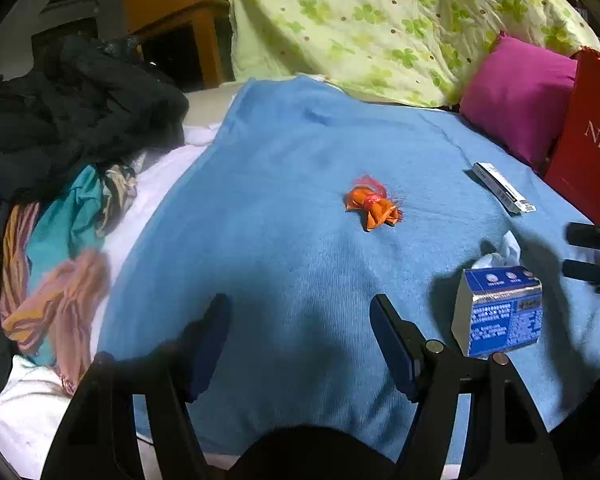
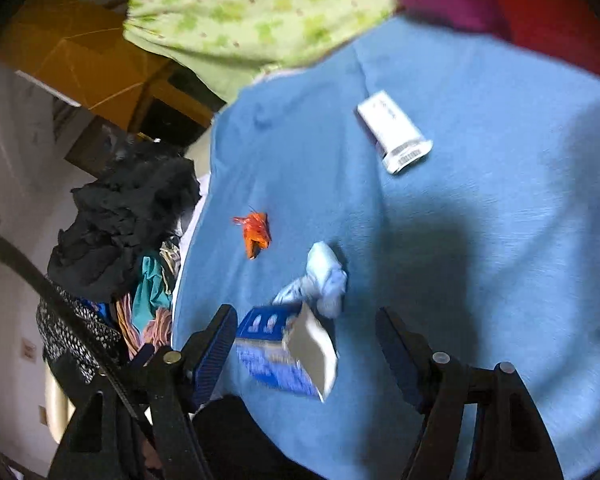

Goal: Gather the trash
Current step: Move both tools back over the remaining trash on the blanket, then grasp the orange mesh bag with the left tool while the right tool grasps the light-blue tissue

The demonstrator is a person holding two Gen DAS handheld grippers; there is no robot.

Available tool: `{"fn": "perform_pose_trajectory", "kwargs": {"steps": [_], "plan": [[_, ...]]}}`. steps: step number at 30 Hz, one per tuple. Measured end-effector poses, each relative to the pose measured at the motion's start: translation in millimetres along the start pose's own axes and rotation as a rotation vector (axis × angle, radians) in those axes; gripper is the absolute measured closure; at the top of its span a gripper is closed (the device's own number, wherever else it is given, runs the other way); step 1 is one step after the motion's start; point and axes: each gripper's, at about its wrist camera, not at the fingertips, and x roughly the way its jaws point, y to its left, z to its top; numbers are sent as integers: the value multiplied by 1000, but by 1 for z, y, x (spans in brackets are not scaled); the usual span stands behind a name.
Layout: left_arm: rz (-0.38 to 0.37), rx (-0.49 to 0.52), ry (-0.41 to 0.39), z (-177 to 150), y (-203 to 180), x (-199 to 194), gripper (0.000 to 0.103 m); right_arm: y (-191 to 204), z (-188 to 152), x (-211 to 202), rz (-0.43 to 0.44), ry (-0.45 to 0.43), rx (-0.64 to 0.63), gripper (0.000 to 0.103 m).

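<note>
Trash lies scattered on a blue blanket [image 1: 280,240]. There is a crumpled orange wrapper [image 1: 374,208] [image 2: 256,234], a slim white box [image 1: 504,188] [image 2: 392,132], a crumpled white tissue [image 1: 504,252] [image 2: 324,280] and a blue and white carton [image 1: 498,312] [image 2: 284,356]. My left gripper [image 1: 300,340] hangs open over bare blanket, with the wrapper ahead of it. My right gripper [image 2: 306,344] [image 1: 580,254] is open, and in the right wrist view the carton shows low between its fingers, nearer the left one. The left wrist view shows that gripper still apart from the carton.
A heap of dark and coloured clothes [image 1: 60,160] [image 2: 128,220] lies along the blanket's left side. A green flowered quilt [image 1: 380,20], a magenta pillow [image 1: 516,96] and a red paper bag [image 1: 592,152] line the far and right sides. An orange wooden cabinet [image 1: 172,12] stands behind.
</note>
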Motion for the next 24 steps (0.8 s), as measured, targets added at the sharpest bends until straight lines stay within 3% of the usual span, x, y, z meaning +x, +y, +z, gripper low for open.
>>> {"fn": "perform_pose_trajectory", "kwargs": {"steps": [7,8,9,12,20,24], "plan": [[-14,20,14,29,-2,27,31,-12,22,62,-49,109,74,40],[-14,25,22,34,-3,34,31,-11,23,70,-70,113,58,49],[-14,32,32,41,-7,43,31,-10,23,72,-84,112,40,67],[-24,57,52,58,-22,65,31,-9,22,72,-78,96,-7,76],[-87,33,138,103,-64,129,31,-7,36,24,-29,-107,-51,77],[-61,-32,219,113,-75,167,32,-1,38,7,-23,-174,-76,77]]}}
